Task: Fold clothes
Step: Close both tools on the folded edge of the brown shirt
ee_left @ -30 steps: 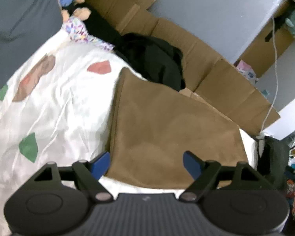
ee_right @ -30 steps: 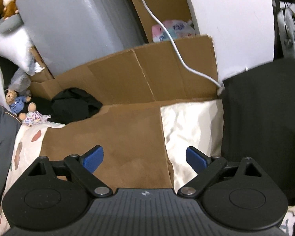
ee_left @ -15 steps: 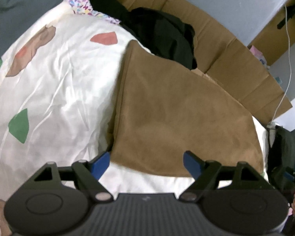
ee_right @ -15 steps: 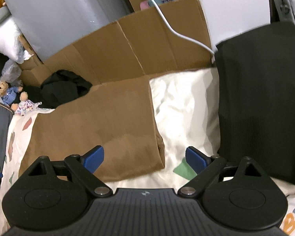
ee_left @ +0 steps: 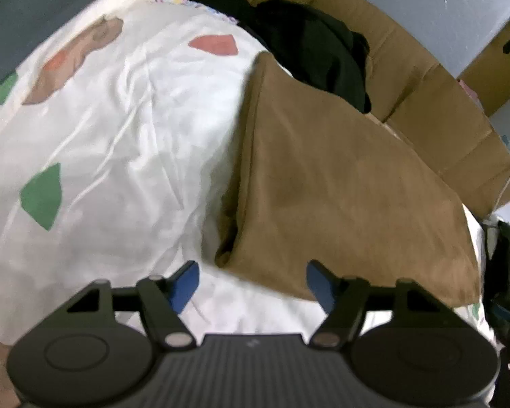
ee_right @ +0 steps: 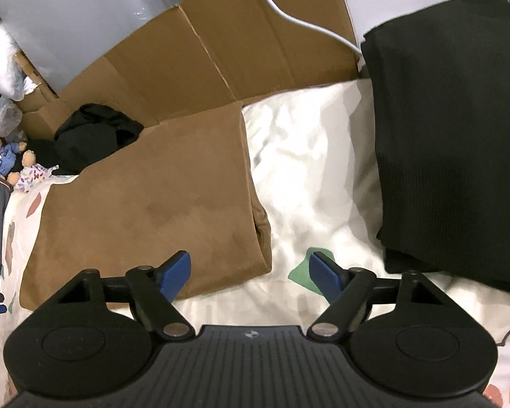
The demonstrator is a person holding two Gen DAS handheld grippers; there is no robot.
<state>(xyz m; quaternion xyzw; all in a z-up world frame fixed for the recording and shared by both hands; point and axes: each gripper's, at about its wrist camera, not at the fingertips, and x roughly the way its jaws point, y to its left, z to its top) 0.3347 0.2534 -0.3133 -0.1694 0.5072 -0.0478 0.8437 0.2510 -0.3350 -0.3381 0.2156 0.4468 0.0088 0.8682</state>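
A folded brown garment (ee_left: 340, 183) (ee_right: 153, 204) lies flat on a white bedsheet (ee_left: 119, 136) (ee_right: 316, 156) with coloured patches. My left gripper (ee_left: 251, 284) hovers over the garment's near left corner, jaws closing, the corner lying between the blue fingertips (ee_left: 185, 282) without the pads pressing on it. My right gripper (ee_right: 251, 273) hangs above the garment's near right corner, jaws also closing, that corner between its blue fingertips (ee_right: 175, 272) and untouched.
A folded black garment (ee_right: 452, 136) lies at the right. A crumpled black garment (ee_left: 316, 47) (ee_right: 95, 132) sits behind the brown one. Flattened cardboard (ee_right: 221, 51) lines the wall. Soft toys (ee_right: 6, 159) rest at far left. A white cable (ee_right: 299, 20) hangs down.
Both grippers have come down closer to the brown garment's near edge, and both pairs of jaws have narrowed. The garment itself has not moved.
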